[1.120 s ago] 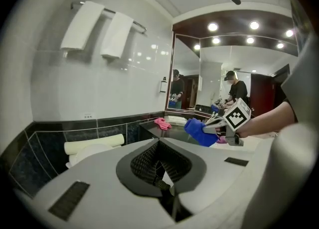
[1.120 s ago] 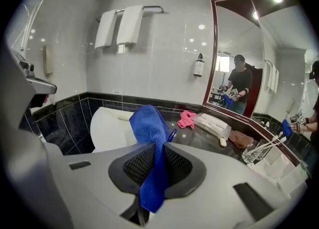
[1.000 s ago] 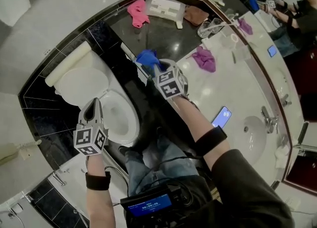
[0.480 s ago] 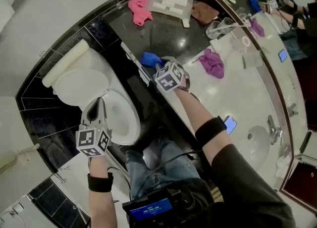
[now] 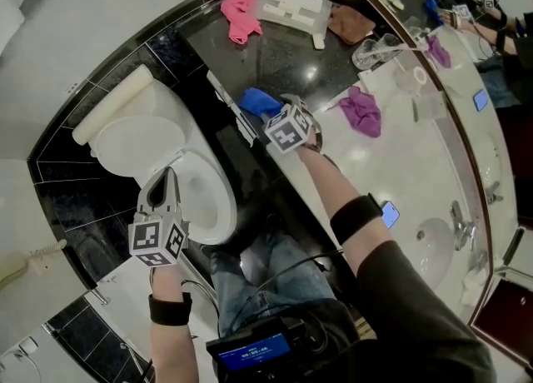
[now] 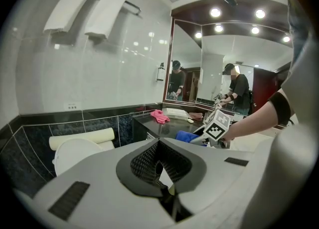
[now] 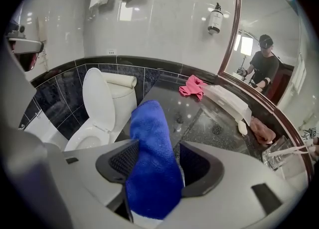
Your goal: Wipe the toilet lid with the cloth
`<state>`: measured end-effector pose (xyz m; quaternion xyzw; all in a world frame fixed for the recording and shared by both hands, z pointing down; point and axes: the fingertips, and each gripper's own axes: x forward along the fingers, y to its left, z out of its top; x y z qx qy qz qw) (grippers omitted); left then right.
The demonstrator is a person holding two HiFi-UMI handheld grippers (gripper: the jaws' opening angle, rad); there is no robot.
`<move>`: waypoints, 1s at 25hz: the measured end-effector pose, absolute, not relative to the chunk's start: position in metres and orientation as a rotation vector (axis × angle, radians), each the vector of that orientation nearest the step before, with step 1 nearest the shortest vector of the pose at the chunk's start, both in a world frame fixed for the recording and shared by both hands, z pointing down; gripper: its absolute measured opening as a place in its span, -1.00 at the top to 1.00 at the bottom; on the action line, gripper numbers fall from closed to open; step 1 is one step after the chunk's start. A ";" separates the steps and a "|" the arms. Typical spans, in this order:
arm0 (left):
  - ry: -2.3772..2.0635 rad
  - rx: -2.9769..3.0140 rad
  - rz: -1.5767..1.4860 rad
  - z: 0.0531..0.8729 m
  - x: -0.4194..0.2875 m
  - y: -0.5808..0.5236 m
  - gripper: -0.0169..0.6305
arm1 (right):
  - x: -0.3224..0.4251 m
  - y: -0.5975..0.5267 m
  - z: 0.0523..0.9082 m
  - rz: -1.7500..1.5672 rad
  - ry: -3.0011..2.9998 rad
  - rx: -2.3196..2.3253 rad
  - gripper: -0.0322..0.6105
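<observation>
Over the dark end of the desk [image 5: 291, 61], my right tool [image 5: 268, 112] points down with its jaws just come apart; the one blue cloth [image 7: 149, 138] stands between them, slack, with a gap showing on one side, so nothing is clenched. My left tool [image 5: 164, 181] is closed tight on nothing and hangs above the bowl [image 5: 200, 198] of the single toilet. Its lid [image 5: 137, 144] is raised against the tank [image 5: 112, 106], well apart from the blue cloth. I count three other cloths: one pink [image 5: 240, 13] on the dark stone beside a white tray [image 5: 291, 5], one brown [image 5: 350, 25] past the tray, and one purple [image 5: 364, 111] on the pale part of the desk. One phone [image 5: 389, 214] lies lit near one sink [image 5: 433, 240]. Two white towels [image 6: 84, 9] hang on a wall rail, and one bottle [image 7: 215, 19] is fixed to the wall by the mirror; its label is too small to read.
</observation>
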<state>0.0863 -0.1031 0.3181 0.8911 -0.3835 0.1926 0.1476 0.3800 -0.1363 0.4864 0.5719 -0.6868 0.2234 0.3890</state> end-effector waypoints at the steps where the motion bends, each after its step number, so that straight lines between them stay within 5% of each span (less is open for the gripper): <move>1: -1.105 2.564 0.554 0.318 0.086 -0.103 0.95 | 0.380 -0.135 0.488 0.579 -1.744 1.456 -0.01; 11: -1.165 2.566 0.520 0.281 0.050 -0.090 0.95 | 0.359 -0.109 0.417 0.528 -1.798 1.550 0.04; 19: -1.274 2.540 0.453 0.245 -0.021 -0.070 0.95 | 0.275 -0.086 0.315 0.432 -2.005 1.618 0.60; 25: -1.363 2.515 0.427 0.224 -0.079 -0.054 0.95 | 0.208 -0.071 0.274 0.426 -2.166 1.611 0.79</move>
